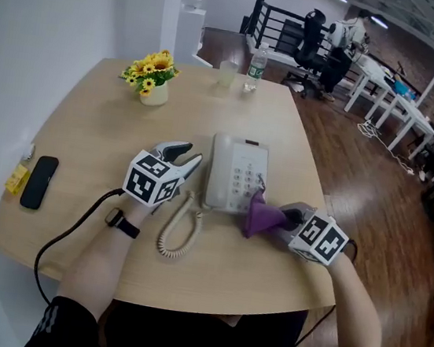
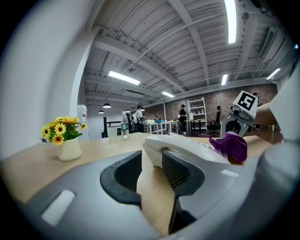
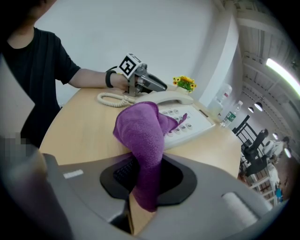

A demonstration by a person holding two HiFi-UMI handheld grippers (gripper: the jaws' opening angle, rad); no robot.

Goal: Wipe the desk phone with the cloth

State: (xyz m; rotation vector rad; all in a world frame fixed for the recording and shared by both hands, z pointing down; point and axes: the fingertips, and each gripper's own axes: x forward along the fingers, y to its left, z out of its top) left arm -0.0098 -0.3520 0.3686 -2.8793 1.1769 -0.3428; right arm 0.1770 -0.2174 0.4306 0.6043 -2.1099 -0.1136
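Note:
A cream desk phone (image 1: 238,175) lies mid-table, handset (image 1: 219,169) in its cradle on the left side. My right gripper (image 1: 291,216) is shut on a purple cloth (image 1: 262,214), which drapes onto the phone's near right corner by the keypad (image 3: 187,123). In the right gripper view the cloth (image 3: 140,136) rises from between the jaws of that gripper (image 3: 145,180). My left gripper (image 1: 186,157) is open, just left of the handset, nothing between its fingers. In the left gripper view the open gripper (image 2: 151,172) faces the handset end (image 2: 180,151) and the cloth (image 2: 232,144) shows beyond.
The coiled cord (image 1: 178,232) loops toward the front edge. A vase of yellow flowers (image 1: 152,74) stands at the back left, a cup (image 1: 228,73) and water bottle (image 1: 257,64) at the far edge. A black mobile phone (image 1: 39,181) and a yellow item (image 1: 16,179) lie at the left edge.

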